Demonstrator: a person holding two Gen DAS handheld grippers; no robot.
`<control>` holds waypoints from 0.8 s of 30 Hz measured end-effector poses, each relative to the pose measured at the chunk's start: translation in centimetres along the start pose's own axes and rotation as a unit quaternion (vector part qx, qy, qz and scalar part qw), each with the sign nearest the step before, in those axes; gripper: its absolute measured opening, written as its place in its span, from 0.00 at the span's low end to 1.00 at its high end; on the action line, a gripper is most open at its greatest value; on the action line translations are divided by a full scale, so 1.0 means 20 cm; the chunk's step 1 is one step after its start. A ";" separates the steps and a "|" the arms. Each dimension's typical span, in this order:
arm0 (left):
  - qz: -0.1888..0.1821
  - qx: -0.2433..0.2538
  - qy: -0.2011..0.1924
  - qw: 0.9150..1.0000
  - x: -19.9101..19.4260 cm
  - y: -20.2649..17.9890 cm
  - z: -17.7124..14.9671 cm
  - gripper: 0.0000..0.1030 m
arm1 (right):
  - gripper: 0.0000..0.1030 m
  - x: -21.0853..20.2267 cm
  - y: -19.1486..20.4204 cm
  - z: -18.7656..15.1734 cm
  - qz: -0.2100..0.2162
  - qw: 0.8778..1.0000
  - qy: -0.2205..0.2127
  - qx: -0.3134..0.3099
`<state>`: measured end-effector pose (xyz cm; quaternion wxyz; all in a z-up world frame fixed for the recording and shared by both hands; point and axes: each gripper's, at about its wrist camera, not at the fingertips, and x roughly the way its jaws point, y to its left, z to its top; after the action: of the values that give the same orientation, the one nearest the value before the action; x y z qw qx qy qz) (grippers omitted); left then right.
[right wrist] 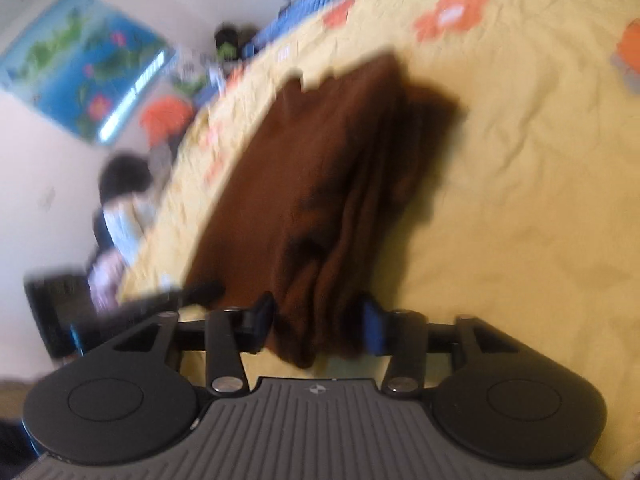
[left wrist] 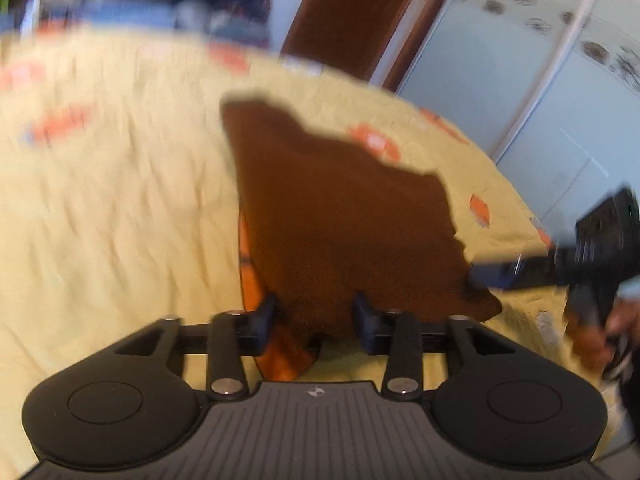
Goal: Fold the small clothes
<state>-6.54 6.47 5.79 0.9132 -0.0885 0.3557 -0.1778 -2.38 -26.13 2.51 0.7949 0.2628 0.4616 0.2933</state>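
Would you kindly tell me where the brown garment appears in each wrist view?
Left wrist: brown garment fills the centre, reaching down between the tongs.
Right wrist: centre, running from upper middle down between the tongs, bunched in folds.
Shared landmark: the yellow bedspread with orange flowers beneath it.

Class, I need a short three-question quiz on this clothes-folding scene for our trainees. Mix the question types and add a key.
1. True or false: the sheet under the brown cloth is yellow with orange flowers.
2. What sits between the left gripper's fingers? A the cloth; B a sock; C nothing.
3. Short answer: what hangs on the wall in the right wrist view?

Key: 1 true. 2 A. 3 a blue flower picture.
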 end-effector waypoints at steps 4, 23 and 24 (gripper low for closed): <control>0.056 0.154 -0.054 0.985 -0.06 -0.16 -0.04 0.80 | 0.75 -0.13 0.01 0.18 0.005 0.996 -0.093 0.013; 0.099 0.221 -0.032 0.970 0.08 -0.25 -0.20 0.77 | 0.66 0.23 0.02 0.47 -0.072 0.996 -0.039 -0.021; 0.107 0.227 -0.035 0.967 0.06 -0.24 -0.22 0.77 | 0.77 0.16 0.03 0.42 -0.059 0.997 -0.057 -0.015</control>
<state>-9.88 1.37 3.24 0.9351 0.1537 0.2808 -0.1520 6.30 -24.71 4.67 0.8395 0.2397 0.4261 0.2370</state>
